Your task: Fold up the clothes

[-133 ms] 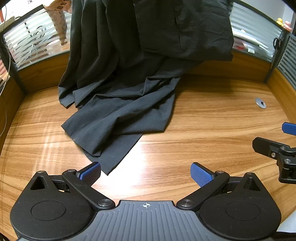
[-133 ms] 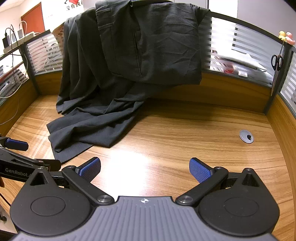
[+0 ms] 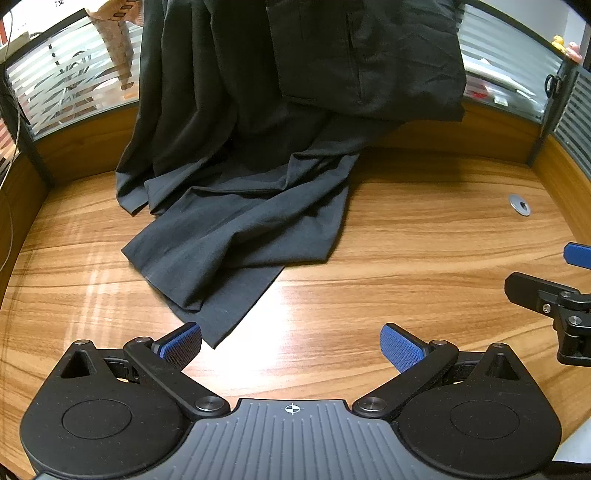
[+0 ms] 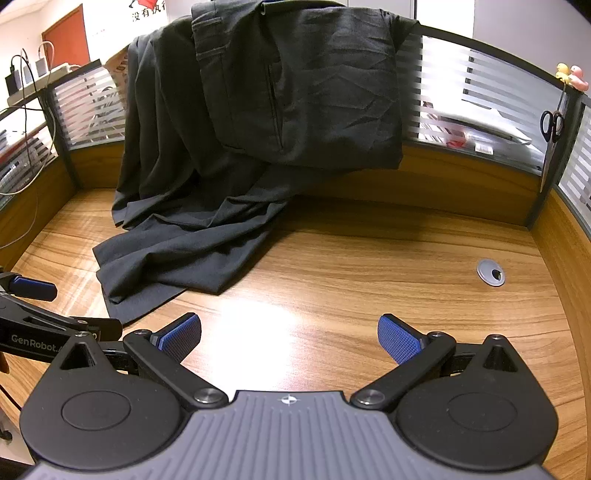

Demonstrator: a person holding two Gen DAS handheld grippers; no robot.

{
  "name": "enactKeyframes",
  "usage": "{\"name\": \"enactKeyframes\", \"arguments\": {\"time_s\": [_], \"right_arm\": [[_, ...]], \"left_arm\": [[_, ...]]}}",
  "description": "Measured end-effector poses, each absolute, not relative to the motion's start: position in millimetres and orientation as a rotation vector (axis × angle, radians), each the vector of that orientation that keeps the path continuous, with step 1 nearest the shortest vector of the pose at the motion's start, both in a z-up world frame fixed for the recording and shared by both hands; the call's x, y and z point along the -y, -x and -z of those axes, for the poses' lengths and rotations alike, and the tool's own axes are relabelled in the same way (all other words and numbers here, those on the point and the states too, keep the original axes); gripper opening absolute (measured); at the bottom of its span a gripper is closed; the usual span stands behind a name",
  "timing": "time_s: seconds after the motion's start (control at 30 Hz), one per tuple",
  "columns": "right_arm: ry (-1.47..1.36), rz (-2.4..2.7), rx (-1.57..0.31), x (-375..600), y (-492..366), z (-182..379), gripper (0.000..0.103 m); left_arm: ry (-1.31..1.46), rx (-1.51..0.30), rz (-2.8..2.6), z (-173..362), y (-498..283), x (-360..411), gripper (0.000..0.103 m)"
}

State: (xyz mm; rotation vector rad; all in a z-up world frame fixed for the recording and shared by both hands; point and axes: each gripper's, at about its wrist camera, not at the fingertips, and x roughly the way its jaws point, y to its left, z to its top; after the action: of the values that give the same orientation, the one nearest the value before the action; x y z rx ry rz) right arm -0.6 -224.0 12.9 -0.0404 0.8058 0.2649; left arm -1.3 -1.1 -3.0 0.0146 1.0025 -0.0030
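Over the partition (image 4: 480, 92) hang dark trousers (image 4: 295, 92), legs spilling onto the wooden desk (image 4: 369, 295). Left gripper (image 3: 291, 347) and right gripper (image 4: 290, 338) hover spread, empty. Cable grommet (image 4: 490, 272) lies aside; scissors (image 4: 551, 127) hang right.

Bright overhead light, glare on desk (image 3: 295, 302); fisheye-bent edges.

White lettering reading "GenRobot." is showing at the lower left of the right wrist view, on the black side of the left gripper (image 4: 44, 325); whatever follows those letters is being cut off by the right gripper's body. At the top of the same view, a white wall sign (image 4: 147, 11) is carrying black Chinese characters reading "没有执行" under a partly visible red mark. In the upper left of the left wrist view, a fragment of a character is showing, too cropped to read.
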Motion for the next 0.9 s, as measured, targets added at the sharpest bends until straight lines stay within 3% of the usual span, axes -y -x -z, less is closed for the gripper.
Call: {"name": "enactKeyframes", "arguments": {"time_s": [0.9], "right_arm": [[0.033,-0.267,-0.812,227.5,0.6,-13.1,0.102]], "left_arm": [[-0.007,-1.013,0.000,2.4,-0.4,4.5,0.103]]}}
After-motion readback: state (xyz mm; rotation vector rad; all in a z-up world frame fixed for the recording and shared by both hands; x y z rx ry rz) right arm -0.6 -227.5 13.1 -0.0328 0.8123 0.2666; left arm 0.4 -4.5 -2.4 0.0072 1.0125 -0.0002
